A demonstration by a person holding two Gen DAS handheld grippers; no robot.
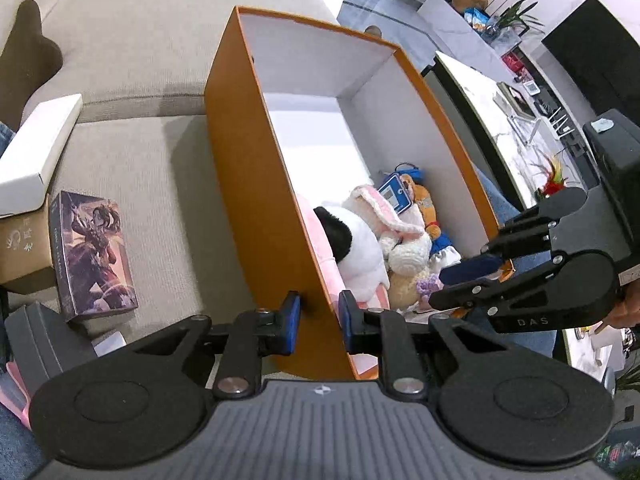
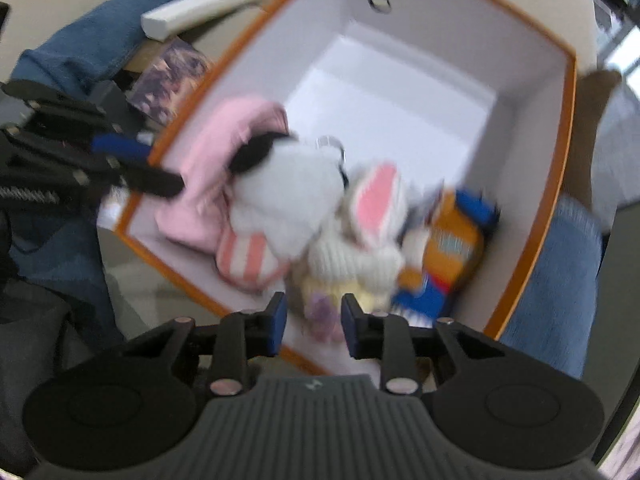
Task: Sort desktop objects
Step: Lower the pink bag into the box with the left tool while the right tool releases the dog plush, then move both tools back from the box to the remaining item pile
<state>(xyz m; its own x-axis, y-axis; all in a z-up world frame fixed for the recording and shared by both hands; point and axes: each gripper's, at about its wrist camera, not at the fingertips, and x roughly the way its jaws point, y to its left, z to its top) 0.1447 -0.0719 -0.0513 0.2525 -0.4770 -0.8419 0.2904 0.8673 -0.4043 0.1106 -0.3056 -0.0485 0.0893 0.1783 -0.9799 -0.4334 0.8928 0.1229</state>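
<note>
An orange box (image 1: pixel 256 216) with a white inside sits on a beige sofa. In it lie a white and black plush (image 1: pixel 356 248), a pink-eared bunny plush (image 1: pixel 390 216), a pink cloth (image 2: pixel 224 148) and an orange and blue doll (image 2: pixel 452 248). My left gripper (image 1: pixel 319 320) straddles the box's near left wall, one pad on each side with a small gap. My right gripper (image 2: pixel 313 322) is open and empty above the box's near rim, over a small purple and cream toy (image 2: pixel 324 312). It shows in the left wrist view (image 1: pixel 468 280) at the box's right wall.
On the sofa left of the box lie an illustrated card box (image 1: pixel 90 256), a brown carton (image 1: pixel 22 248) and a white lid (image 1: pixel 38 152). A dark case (image 1: pixel 44 344) sits near the lower left. Jeans-clad legs (image 2: pixel 560 280) flank the box. A marble table (image 1: pixel 492 116) stands to the right.
</note>
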